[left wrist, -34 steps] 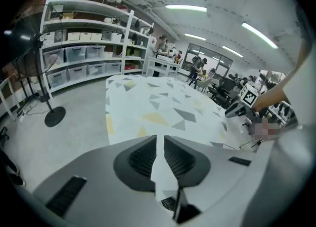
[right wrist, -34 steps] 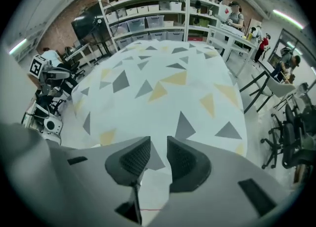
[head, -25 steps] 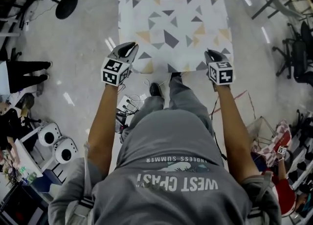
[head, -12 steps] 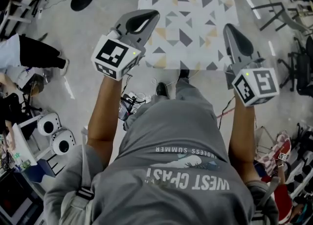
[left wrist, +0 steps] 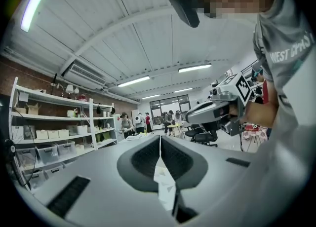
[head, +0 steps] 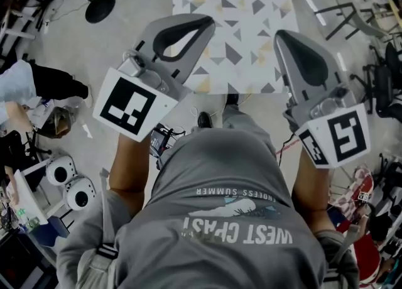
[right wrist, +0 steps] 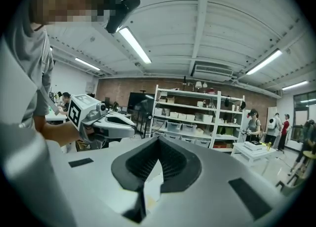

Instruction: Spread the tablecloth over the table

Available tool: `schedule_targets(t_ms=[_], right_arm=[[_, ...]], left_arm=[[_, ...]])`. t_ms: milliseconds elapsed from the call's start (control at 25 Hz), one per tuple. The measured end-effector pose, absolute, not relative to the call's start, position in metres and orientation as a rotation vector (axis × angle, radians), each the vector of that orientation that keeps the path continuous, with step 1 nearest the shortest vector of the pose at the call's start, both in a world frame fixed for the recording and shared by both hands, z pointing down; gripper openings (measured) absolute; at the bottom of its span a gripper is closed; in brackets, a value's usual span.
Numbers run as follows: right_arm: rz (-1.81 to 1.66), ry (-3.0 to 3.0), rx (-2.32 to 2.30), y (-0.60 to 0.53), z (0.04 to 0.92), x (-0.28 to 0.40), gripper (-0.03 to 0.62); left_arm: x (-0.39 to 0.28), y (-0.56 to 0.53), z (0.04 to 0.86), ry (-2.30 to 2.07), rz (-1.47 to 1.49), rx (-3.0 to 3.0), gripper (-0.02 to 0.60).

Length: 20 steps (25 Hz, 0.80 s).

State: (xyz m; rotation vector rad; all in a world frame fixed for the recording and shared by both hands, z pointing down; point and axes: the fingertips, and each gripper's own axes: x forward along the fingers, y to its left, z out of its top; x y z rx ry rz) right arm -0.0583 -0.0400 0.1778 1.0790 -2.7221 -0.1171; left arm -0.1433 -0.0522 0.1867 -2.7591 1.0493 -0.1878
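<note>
The white tablecloth (head: 245, 24) with grey and tan triangles lies flat over the table, far below both hands. My left gripper (head: 210, 21) is raised high at the left, its jaws meeting at the tips, with nothing between them. At the right, my right gripper (head: 279, 32) is equally high, jaws together and empty. In the left gripper view the left gripper (left wrist: 160, 137) points level into the room, and a bit of the tablecloth (left wrist: 164, 186) shows through the gap under the pads. The right gripper (right wrist: 158, 138) shows the same, with the tablecloth (right wrist: 154, 184) below.
A black round stand base (head: 100, 6) sits on the floor at the far left. Office chairs (head: 383, 74) stand at the right, and white round devices (head: 69, 181) at the left. A person (head: 38, 83) stands nearby. Shelves (right wrist: 197, 117) line the brick wall.
Both grippers rose from the cloth's near edge up towards the head camera and now look much larger. The cloth stayed flat on the table.
</note>
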Motion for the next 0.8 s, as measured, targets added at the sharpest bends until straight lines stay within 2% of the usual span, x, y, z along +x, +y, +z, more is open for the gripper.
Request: schedule_targets(t_ms=[800], right_arm=[[-0.136, -2.702, 1.091, -0.0380, 0.1738, -0.0674, 0.008]], left_arm=[[-0.1456, -0.0390, 0.1948, 1.034, -0.189, -2.785, 0.005]])
